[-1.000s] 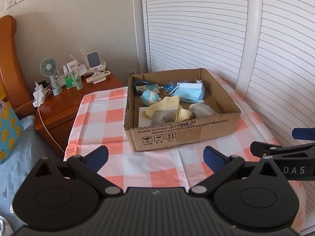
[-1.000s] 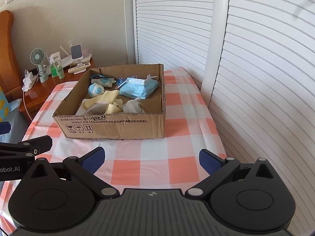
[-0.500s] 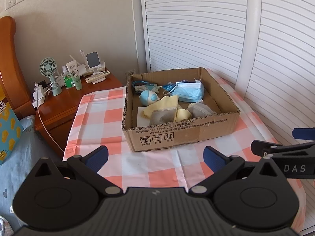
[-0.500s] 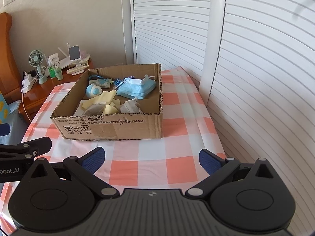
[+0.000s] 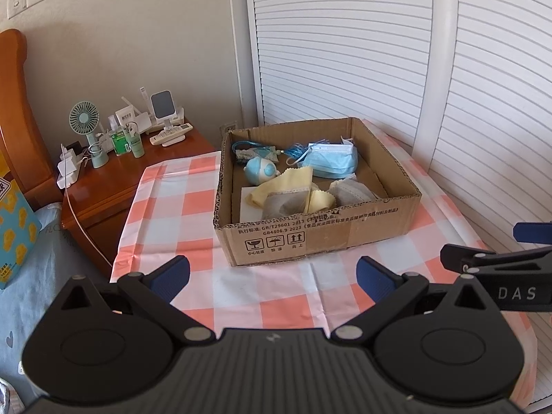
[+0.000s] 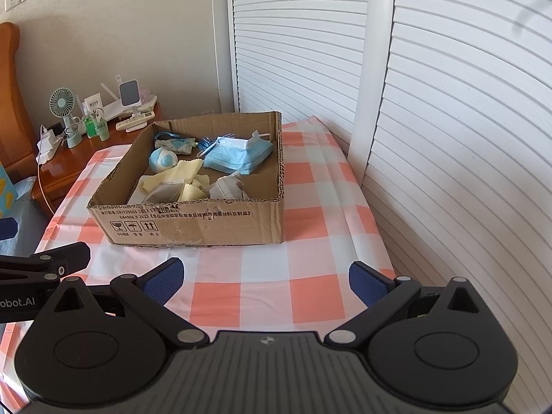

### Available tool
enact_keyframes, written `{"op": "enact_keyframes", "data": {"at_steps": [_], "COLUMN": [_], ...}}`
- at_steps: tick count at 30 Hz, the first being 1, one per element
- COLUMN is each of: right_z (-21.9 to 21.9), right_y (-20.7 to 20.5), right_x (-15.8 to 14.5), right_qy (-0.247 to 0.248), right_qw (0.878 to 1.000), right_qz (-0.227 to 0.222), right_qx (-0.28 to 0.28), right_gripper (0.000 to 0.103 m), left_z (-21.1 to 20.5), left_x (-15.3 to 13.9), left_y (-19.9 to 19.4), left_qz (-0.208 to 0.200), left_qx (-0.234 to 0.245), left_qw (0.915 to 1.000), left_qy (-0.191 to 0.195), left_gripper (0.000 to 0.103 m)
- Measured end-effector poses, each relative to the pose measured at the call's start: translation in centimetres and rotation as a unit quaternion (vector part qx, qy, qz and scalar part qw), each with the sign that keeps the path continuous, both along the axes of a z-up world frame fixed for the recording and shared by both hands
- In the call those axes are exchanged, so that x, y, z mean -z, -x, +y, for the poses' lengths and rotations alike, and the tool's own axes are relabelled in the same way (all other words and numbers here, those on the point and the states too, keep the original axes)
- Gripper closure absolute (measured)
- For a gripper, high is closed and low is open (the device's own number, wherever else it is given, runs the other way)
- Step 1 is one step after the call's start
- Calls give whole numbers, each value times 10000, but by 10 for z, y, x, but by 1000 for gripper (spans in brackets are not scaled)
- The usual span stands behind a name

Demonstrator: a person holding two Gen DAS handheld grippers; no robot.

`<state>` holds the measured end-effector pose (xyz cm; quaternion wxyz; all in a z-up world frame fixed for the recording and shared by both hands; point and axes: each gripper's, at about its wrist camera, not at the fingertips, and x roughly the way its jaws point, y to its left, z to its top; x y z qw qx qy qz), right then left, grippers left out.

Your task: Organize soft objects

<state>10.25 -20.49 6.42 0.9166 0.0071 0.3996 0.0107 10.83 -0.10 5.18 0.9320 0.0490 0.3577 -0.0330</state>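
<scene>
An open cardboard box [image 5: 310, 234] [image 6: 193, 224] sits on the checked tablecloth. Inside lie a stack of blue face masks [image 5: 331, 164] [image 6: 238, 157], yellow cloths [image 5: 286, 188] [image 6: 176, 177], grey masks [image 5: 352, 191] [image 6: 227, 188], a small blue round toy [image 5: 260, 169] [image 6: 163, 159] and a patterned pouch [image 5: 253, 151] [image 6: 172, 144]. My left gripper [image 5: 272, 274] is open and holds nothing, in front of the box. My right gripper [image 6: 264, 277] is also open, with nothing between its fingers, and hovers over the cloth before the box.
A wooden nightstand [image 5: 114, 179] at the left carries a small fan [image 5: 84, 120], bottles, a charger and a phone stand. White louvred doors [image 5: 345, 51] stand behind and to the right. Part of a bed with a blue sheet [image 5: 27, 258] lies at the left.
Both grippers have drawn slightly back from the box and stayed open. The objects in the box have not moved.
</scene>
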Motion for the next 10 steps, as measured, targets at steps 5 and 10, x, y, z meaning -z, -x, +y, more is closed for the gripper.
{"op": "enact_keyframes", "data": {"at_steps": [5,10], "right_z": [0,-1], "right_y": [0,0], "right_x": [0,0], "right_qy": [-3,-3], "right_qw": [10000,10000], "right_qz": [5,-3], "right_qx": [-8,2], "right_gripper": [0,0], "left_z": [0,-1], "left_x": [0,-1], "left_y": [0,1], "left_qz": [-3,5], "left_qx": [10,22], "left_qw": [10000,10000], "left_qy": [-6,-2], "left_gripper": [1,1]}}
